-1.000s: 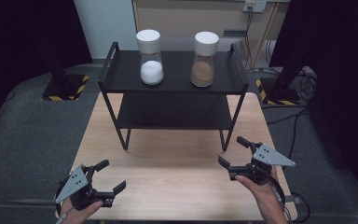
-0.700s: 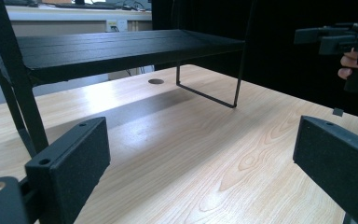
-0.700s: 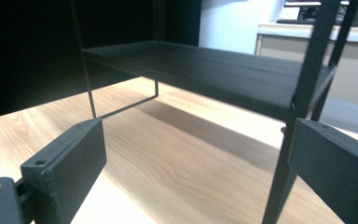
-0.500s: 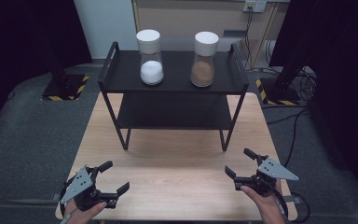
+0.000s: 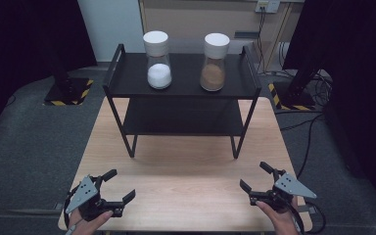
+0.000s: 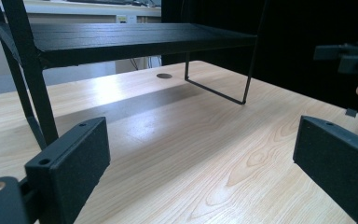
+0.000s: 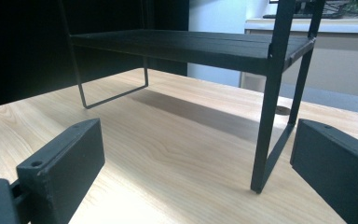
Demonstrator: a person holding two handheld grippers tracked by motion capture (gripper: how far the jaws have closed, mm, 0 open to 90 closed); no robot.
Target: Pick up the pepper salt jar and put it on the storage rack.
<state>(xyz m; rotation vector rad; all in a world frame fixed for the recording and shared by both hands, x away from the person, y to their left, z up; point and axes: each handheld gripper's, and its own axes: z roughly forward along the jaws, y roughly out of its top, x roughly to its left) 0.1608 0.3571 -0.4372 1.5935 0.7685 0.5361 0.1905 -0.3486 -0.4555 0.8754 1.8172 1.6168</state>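
High view: left gripper [image 5: 115,187] sits at the near left corner of the wooden table [image 5: 186,196], jaws spread wide, nothing between them. Further back there's a black two-tier shelf [image 5: 181,85]; on its top level stand a jar of white powder [image 5: 158,60] and, to its right, a jar of brown powder [image 5: 214,62], both white-lidded. Right gripper [image 5: 256,178] at the near right corner, jaws also apart and empty.

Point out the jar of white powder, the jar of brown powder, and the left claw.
Jar of white powder [image 5: 157,68], high view, on its glass body.
Jar of brown powder [image 5: 213,71], high view, on its glass body.
Left claw [image 5: 120,185], high view, midway between its fingertips.
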